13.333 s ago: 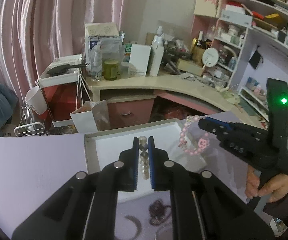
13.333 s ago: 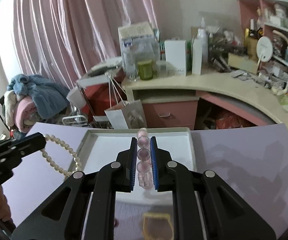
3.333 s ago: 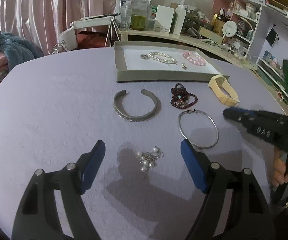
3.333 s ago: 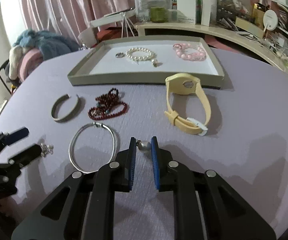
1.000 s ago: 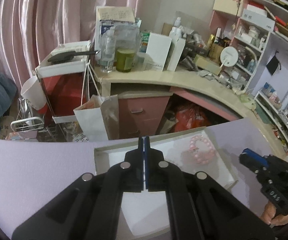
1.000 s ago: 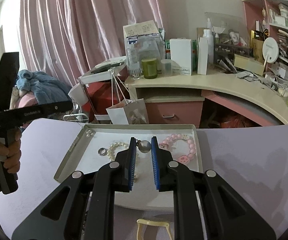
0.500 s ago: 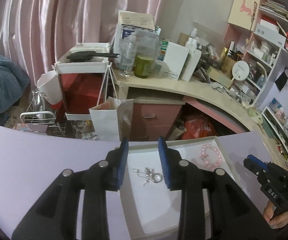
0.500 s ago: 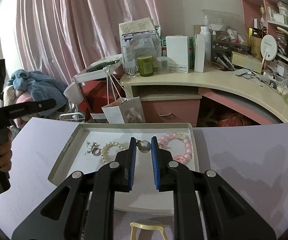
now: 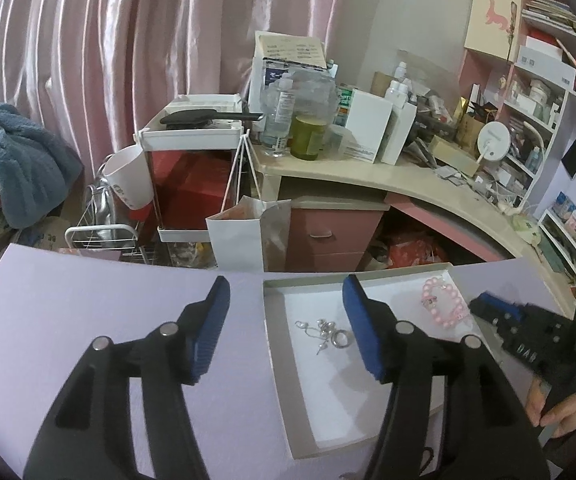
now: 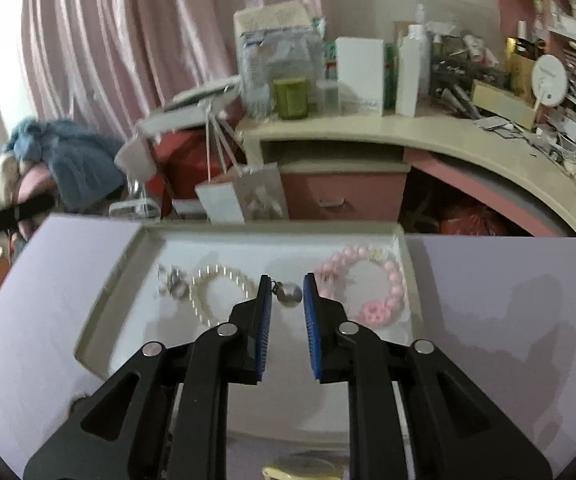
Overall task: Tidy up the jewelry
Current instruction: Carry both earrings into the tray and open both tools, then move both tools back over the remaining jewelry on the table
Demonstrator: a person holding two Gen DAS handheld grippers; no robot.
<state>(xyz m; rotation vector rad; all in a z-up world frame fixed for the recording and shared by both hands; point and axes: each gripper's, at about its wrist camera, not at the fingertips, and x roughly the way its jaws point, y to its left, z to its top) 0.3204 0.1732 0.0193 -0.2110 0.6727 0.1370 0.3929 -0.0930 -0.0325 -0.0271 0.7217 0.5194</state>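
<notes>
the left gripper (image 9: 286, 324) has its jaws spread wide with nothing between the blue pads (image 9: 362, 334); its left finger hangs over bare lilac tabletop (image 9: 88, 300) and its right finger over the tray (image 9: 274, 364), so the tray's left wall runs between them. in this left wrist view the silver earring cluster (image 9: 325, 331) lies on the white floor near the tray's left wall, apart from the pads. the pink bead bracelet (image 9: 444, 308) lies toward the tray's far right corner, close to the right wall. just beyond that wall the right gripper (image 9: 500, 312) reaches in from the right, held by a hand (image 9: 556, 412). the tray's middle and near floor is bare white. past the table's far edge stand a white paper bag (image 9: 244, 236) and a pink drawer unit (image 9: 328, 236).

in the right wrist view the right gripper (image 10: 286, 292) has its jaws parted a little, and the round silver bead (image 10: 290, 294) with its small chain sits between the pad tips; whether both pads touch it cannot be told. it hangs over the tray's (image 10: 104, 304) centre, between the pearl bracelet (image 10: 216, 288) on the left and the pink bracelet (image 10: 372, 284) on the right. the earring cluster (image 10: 172, 282) lies left of the pearls, near the left wall. open white floor shows ahead of the fingers up to the far wall. a yellowish band (image 10: 304, 471) peeks out at the bottom edge, outside the tray's near wall.
</notes>
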